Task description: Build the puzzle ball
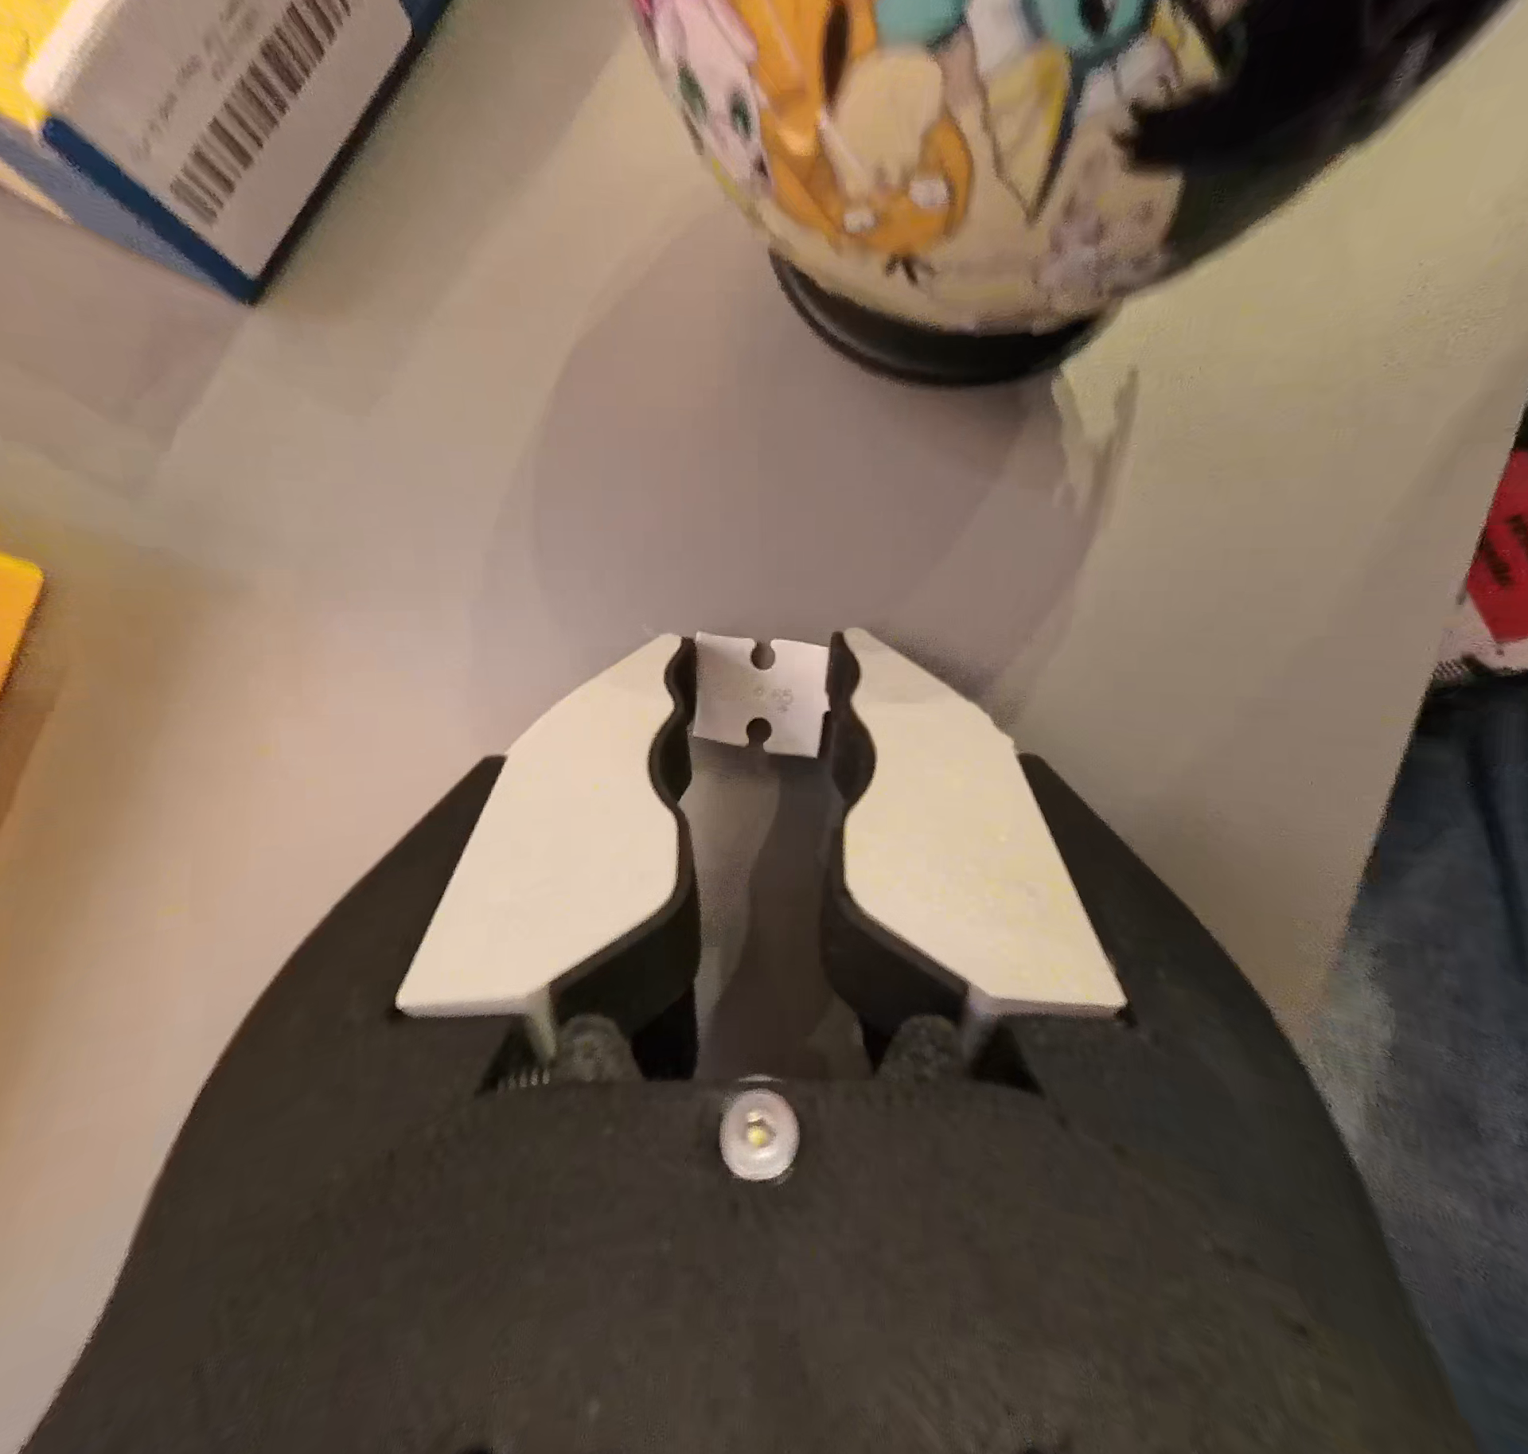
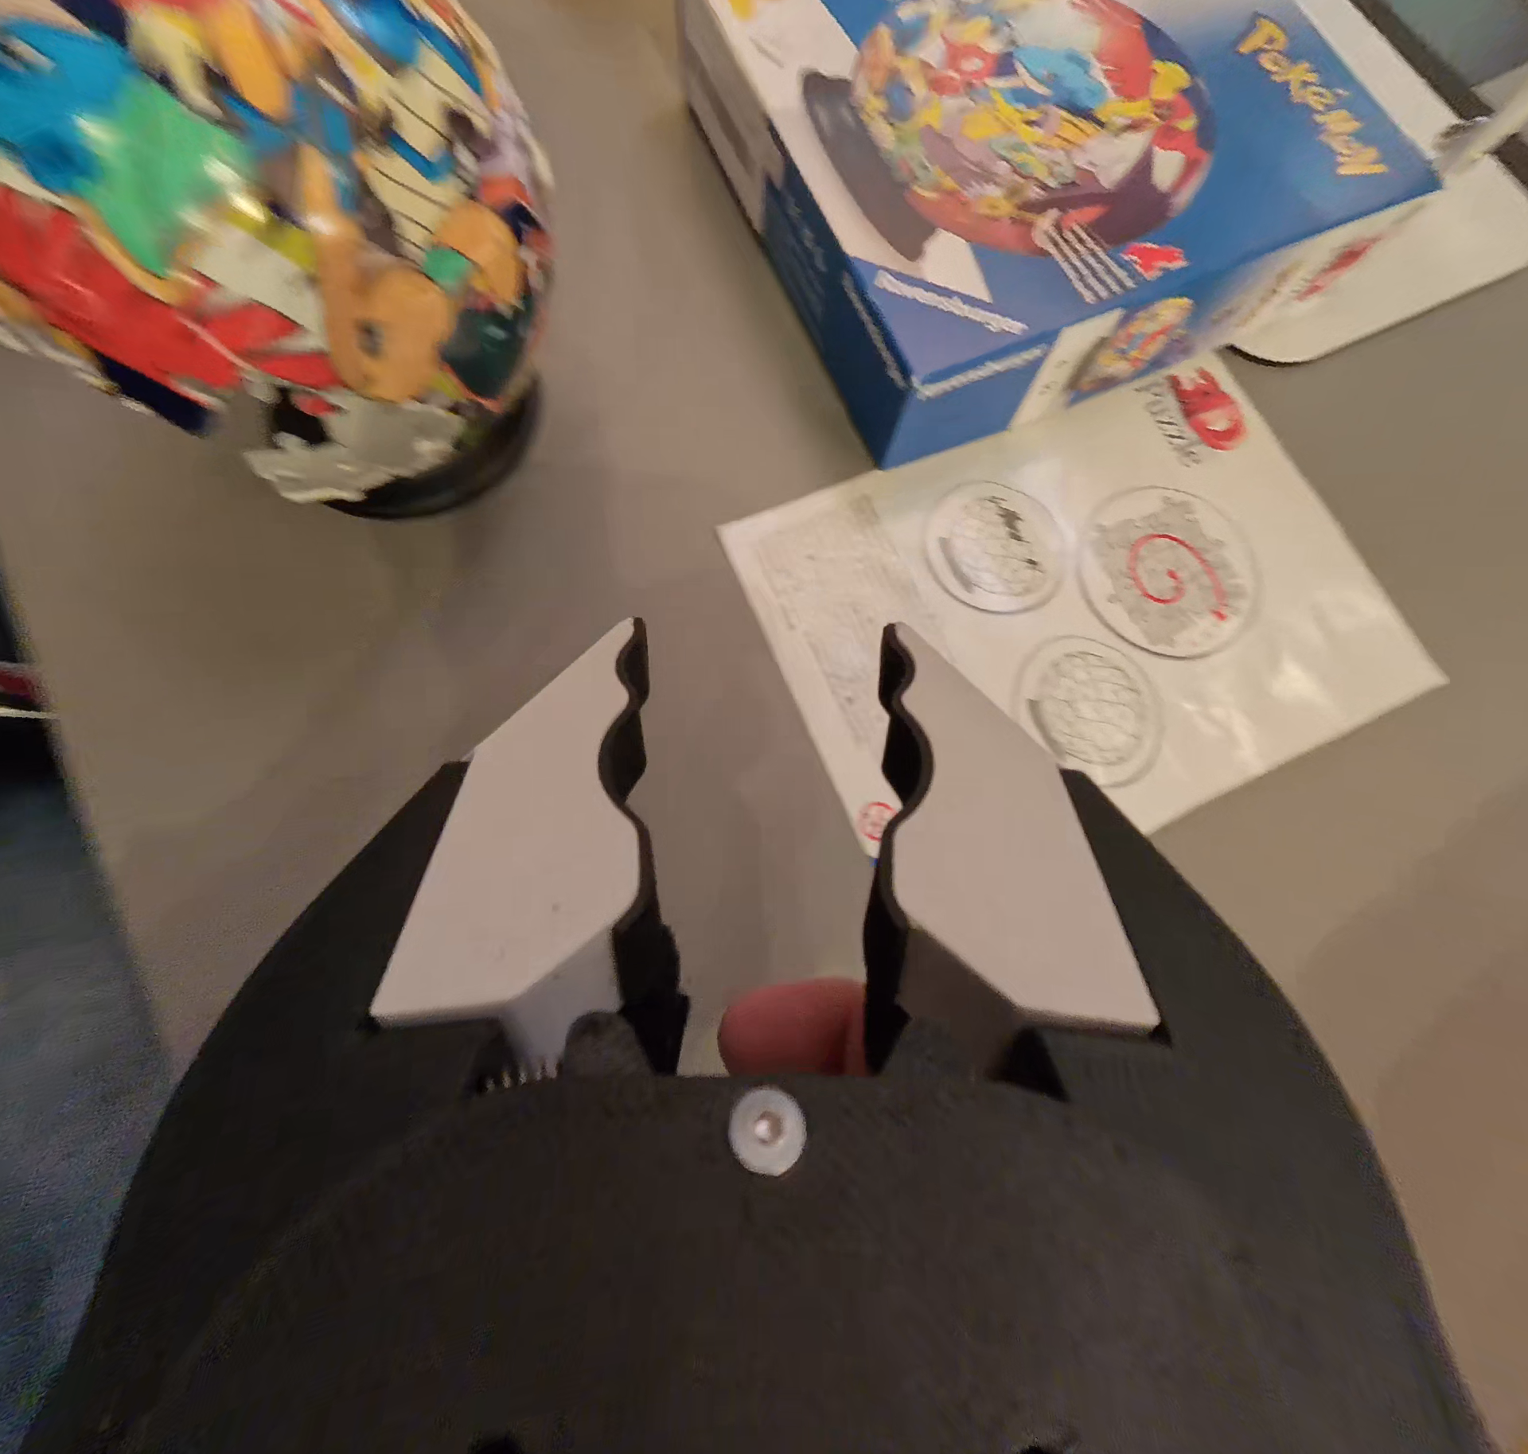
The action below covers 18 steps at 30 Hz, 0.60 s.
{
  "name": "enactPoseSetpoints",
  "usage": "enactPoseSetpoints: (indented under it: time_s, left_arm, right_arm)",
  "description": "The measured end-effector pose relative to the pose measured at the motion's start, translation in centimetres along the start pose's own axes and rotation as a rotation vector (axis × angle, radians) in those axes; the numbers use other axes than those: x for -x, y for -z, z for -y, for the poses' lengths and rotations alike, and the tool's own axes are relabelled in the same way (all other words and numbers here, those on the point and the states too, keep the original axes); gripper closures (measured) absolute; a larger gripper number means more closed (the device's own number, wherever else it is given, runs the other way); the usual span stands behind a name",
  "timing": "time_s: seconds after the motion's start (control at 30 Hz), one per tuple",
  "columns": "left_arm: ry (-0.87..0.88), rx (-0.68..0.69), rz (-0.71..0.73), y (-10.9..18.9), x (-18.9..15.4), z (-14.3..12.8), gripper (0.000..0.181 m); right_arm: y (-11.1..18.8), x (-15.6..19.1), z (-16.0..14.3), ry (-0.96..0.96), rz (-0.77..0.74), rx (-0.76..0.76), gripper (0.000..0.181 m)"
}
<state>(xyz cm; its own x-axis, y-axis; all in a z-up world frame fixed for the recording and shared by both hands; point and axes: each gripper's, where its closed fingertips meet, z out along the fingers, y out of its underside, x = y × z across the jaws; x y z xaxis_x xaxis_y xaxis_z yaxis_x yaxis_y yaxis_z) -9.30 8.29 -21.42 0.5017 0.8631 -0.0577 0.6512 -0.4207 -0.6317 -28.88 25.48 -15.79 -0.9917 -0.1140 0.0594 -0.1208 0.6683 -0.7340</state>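
The colourful puzzle ball (image 1: 934, 108) stands on a black ring stand (image 1: 934, 339) on the grey table, straight ahead of my left gripper (image 1: 761, 662). That gripper is shut on a small grey puzzle piece (image 1: 761, 699) with its plain back side up, held short of the ball. In the right wrist view the ball (image 2: 248, 199) is at the upper left on its stand (image 2: 463, 472). My right gripper (image 2: 761, 654) is open and empty above the table, to the right of the ball.
The blue puzzle box (image 2: 1033, 174) lies at the upper right, with a white instruction sheet (image 2: 1100, 612) in front of it. The box (image 1: 190, 100) also shows at the upper left of the left wrist view. The table edge (image 1: 1364, 753) drops off on the right. Some 25 cm of space lies between my two pairs of fingers.
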Motion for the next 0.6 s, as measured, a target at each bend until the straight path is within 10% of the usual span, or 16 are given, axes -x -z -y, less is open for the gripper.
enactPoseSetpoints:
  time_s: [0.3,0.6]
  left_arm:
    - [-0.021,-0.049,-0.08,-3.1,1.3,3.7,0.126]
    - [0.044,-0.118,0.135,0.9,6.0,2.8,0.122]
  right_arm:
    - [-3.3,-5.8,-5.1,-0.036,-0.206,0.194,0.181]
    - [-1.0,-9.6,-7.6,-0.183,-0.276,0.173,0.181]
